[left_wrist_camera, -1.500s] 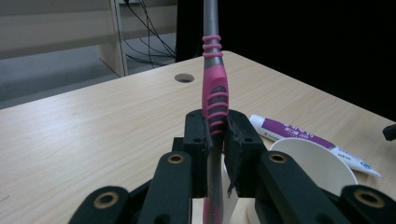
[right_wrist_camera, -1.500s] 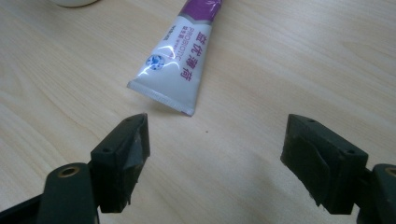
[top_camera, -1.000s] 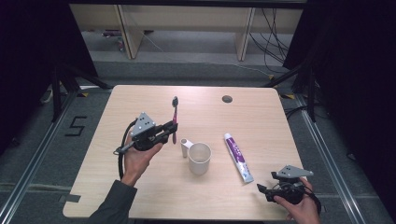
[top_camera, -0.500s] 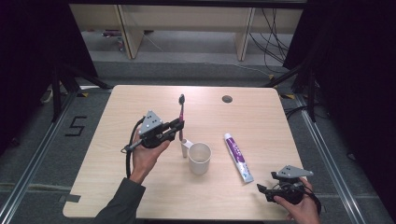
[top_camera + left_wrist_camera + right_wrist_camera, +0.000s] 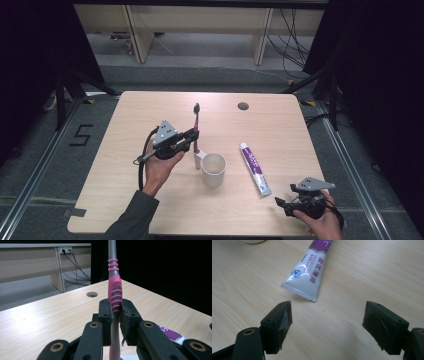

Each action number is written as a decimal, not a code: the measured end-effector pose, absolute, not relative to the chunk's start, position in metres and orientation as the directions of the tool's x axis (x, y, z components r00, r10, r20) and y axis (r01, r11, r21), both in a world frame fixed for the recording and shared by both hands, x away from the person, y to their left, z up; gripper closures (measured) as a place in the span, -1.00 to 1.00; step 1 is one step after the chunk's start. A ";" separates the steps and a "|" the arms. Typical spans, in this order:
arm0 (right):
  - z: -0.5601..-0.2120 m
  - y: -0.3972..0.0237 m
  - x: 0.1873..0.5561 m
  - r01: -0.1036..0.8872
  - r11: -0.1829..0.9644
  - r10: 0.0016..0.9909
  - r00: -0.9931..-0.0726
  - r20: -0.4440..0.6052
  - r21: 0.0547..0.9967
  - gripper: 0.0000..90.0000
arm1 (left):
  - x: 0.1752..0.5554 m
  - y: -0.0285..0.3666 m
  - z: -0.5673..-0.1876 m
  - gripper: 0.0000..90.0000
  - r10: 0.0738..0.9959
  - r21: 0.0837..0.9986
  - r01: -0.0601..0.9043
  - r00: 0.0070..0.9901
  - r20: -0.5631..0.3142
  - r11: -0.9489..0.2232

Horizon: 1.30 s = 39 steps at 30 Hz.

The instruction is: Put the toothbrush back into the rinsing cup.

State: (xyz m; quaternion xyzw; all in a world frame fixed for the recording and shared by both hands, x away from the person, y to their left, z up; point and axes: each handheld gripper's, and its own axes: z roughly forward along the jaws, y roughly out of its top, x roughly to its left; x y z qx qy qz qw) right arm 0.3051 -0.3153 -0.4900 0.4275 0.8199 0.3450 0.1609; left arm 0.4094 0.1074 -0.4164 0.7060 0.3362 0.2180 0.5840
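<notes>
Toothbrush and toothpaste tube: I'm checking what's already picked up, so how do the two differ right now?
The toothbrush stands upright, clamped in the left gripper beside the white cup; the toothpaste tube lies flat on the table, with nothing gripping it. The toothbrush is slim, pink and grey; the toothpaste tube is broad, white and purple. The right gripper sits open just short of the tube's flat end.
</notes>
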 end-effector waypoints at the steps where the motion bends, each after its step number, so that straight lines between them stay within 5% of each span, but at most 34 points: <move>1: -0.490 -0.315 0.305 0.590 0.396 0.812 -0.583 0.031 0.703 -0.47 | 0.409 0.107 -0.417 0.76 0.730 0.971 0.219 0.679 -0.081 -0.095; 39: -0.491 -0.315 0.305 0.586 0.405 0.804 -0.594 0.032 0.701 -0.47 | 0.403 0.106 -0.451 0.70 0.717 0.940 0.306 0.689 -0.108 -0.153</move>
